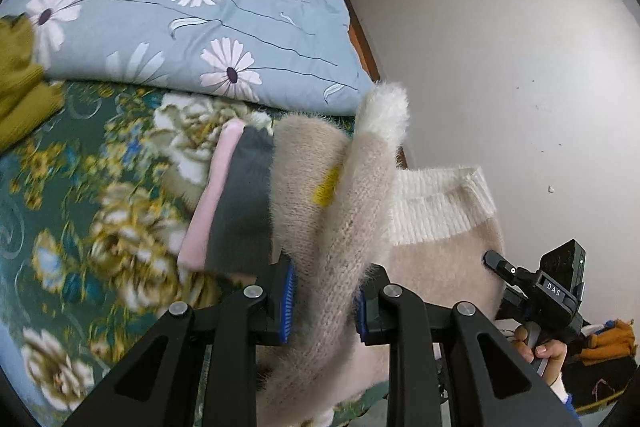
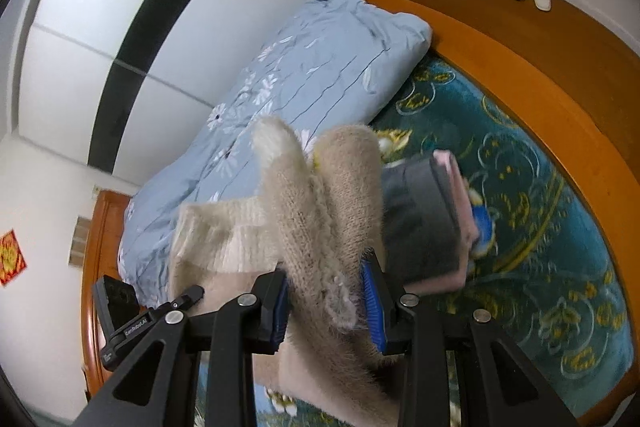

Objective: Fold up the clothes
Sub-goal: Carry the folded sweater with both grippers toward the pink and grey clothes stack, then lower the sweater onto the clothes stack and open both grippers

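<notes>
A fuzzy beige sweater (image 1: pixel 304 187) with white ribbed hem and cuffs is held up above the bed. My left gripper (image 1: pixel 325 301) is shut on a fold of it, with a sleeve (image 1: pixel 380 131) standing up past the fingers. My right gripper (image 2: pixel 326 301) is shut on another fold of the same sweater (image 2: pixel 320 199). The right gripper also shows in the left wrist view (image 1: pixel 494 261), touching the sweater's far side. A folded stack of grey and pink clothes (image 1: pixel 236 203) lies on the bed behind the sweater; it also shows in the right wrist view (image 2: pixel 432 211).
The bed has a green floral sheet (image 1: pixel 80 207) and a light-blue daisy duvet (image 1: pixel 192 15) bunched along the far side. Mustard-yellow clothing (image 1: pixel 20 87) lies at the left. An orange wooden bed frame (image 2: pixel 560 99), white wall and wardrobe doors (image 2: pixel 120 39) surround it.
</notes>
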{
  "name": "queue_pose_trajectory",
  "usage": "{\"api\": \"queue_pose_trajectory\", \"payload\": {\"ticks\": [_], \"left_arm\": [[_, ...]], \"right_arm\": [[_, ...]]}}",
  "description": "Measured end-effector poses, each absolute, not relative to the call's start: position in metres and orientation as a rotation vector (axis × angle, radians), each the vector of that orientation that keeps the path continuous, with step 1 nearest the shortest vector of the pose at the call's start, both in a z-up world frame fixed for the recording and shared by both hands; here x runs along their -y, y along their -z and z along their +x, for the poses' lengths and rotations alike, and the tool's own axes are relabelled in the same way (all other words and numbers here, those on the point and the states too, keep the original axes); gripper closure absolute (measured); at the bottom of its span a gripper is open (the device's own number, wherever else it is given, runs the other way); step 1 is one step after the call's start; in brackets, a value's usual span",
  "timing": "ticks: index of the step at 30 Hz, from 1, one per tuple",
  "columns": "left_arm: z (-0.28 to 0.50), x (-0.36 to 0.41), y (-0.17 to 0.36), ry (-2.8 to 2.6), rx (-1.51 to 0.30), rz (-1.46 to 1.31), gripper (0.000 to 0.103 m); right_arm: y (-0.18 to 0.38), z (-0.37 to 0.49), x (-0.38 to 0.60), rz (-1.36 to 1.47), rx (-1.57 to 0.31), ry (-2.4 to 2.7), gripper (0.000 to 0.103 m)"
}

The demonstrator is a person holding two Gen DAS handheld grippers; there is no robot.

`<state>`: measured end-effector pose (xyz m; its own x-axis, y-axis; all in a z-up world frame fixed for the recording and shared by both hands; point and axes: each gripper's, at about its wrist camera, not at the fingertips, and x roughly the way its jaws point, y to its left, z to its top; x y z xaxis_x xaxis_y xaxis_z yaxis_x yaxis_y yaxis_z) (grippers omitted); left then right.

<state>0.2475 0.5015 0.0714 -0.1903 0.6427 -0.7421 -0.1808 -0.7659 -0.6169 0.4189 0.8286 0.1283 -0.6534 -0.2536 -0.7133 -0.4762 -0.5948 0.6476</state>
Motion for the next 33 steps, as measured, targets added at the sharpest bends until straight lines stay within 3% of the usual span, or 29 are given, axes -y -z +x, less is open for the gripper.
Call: {"api": "queue_pose_trajectory", "payload": {"ticks": [13,18,26,33], "left_arm": [[0.173,-0.531,0.043,-1.973,0.529,-1.77,0.078],[0.175,-0.505,0.09,-1.925,0.696,-1.846,0.075],[0.17,-0.502,0.106,-1.974,0.732,-1.874,0.07],[0.169,-0.479,0.076,-2.012,0.753,-1.885,0.063]], "right_arm": [[0.003,0.351,-0.89,-1.45,-1.412,-2.164,0.069],[0.055,0.372,-0.906,-1.431,-1.522,-2.04,0.068],[0.053,0.355,-0.902,-1.503,-1.383,-2.069,0.064],[0.021,0.354,-0.896,-1.558,-1.167,-2.201,0.06]]}}
